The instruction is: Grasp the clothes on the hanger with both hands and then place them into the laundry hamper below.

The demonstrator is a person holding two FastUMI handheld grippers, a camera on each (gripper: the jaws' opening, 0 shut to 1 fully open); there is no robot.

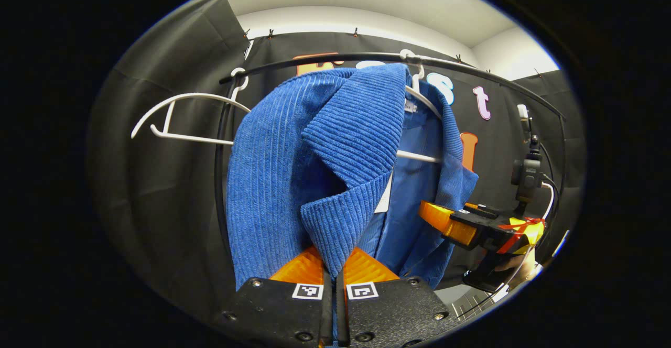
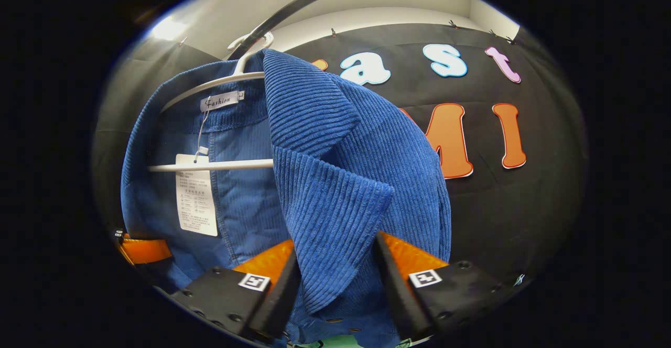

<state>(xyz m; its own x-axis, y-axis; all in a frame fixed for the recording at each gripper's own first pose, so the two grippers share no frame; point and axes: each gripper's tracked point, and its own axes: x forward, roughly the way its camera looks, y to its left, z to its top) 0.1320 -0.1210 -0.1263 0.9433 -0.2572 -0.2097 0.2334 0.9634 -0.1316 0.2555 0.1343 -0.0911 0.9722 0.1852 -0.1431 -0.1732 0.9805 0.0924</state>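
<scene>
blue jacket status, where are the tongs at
Left tongs shut on blue jacket lapel. Right tongs open, straddling the other lapel. Jacket on white hanger, hooked on the rail. Nothing in the way.

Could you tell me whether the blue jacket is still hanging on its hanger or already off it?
Still on: the blue jacket hangs from the white hanger hooked over the black rail.

One blue ribbed corduroy jacket [image 1: 314, 164] hangs here. Two white plastic hangers are on one curved black metal rail [image 1: 325, 61]: one bare hanger [image 1: 183, 115] and one hanger inside the jacket [image 2: 209, 165]. The jacket carries two tags: one small sewn neck label [image 2: 221, 100] and one white paper swing tag [image 2: 196, 201]. Two claws are counted: the left claw [image 1: 334, 277] and the right claw [image 2: 335, 272].
</scene>
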